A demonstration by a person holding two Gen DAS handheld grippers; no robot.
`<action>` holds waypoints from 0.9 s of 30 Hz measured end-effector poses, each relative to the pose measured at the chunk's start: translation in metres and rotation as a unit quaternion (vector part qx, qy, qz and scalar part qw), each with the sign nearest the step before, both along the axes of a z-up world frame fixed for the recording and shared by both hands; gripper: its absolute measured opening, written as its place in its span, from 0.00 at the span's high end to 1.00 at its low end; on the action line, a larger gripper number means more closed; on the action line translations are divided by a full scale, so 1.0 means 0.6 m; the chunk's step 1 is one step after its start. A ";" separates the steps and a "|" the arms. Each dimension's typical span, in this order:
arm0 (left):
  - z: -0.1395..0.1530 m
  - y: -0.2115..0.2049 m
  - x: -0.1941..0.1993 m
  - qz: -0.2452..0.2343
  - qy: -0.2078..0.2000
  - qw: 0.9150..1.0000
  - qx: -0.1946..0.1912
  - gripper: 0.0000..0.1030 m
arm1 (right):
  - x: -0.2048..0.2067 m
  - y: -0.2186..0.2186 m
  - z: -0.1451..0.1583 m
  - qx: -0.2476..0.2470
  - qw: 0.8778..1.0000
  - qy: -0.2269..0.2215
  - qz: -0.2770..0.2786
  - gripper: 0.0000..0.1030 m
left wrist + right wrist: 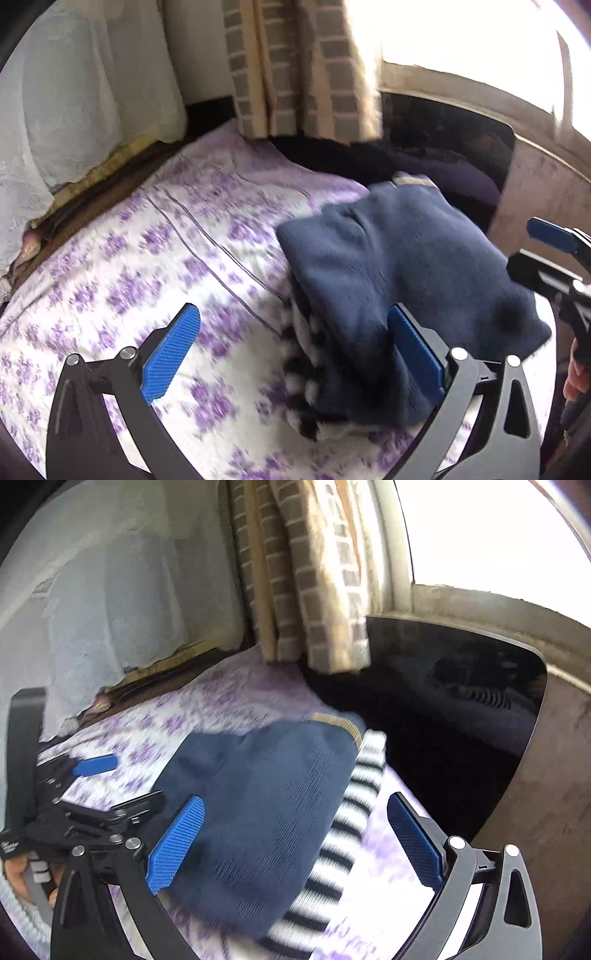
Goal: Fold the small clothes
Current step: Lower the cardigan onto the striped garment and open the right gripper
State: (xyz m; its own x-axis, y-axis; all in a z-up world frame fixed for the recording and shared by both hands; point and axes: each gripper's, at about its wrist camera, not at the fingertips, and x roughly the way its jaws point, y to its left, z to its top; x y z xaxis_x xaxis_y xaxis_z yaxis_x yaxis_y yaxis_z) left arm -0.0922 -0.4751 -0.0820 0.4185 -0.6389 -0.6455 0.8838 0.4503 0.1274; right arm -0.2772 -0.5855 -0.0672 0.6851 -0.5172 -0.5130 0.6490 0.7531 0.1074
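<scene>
Bedspread (155, 266): white with purple flowers, spread wide and flat.
Curtain (295, 66): beige with a grey check, hanging at the bedspread's far edge.
Lace cloth (74, 92): pale, draped at the bedspread's far left.
Window (498, 528): very bright, right of the curtain.
Dark panel (461, 709): under the window, right of the bedspread.

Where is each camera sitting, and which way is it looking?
Left wrist: sits on the left gripper, looking down along its open blue fingers at the navy garment on the flowered bedsheet; the right gripper and some fingers show at the right edge.
Right wrist: sits on the right gripper, open, facing the same garment; the left gripper and a hand show at left.
Both share the garment, the striped cloth under it, bedsheet, curtain, window.
</scene>
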 end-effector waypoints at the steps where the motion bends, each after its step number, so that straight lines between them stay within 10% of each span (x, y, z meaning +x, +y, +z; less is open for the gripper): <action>1: 0.004 -0.006 0.009 0.011 -0.005 1.000 -0.001 0.04 | 0.005 -0.010 0.004 -0.003 1.000 0.000 -0.004 0.04; 27: -0.028 -0.011 0.022 0.042 -0.018 0.999 0.004 0.05 | -0.001 -0.026 -0.052 0.066 0.998 -0.012 -0.018 0.04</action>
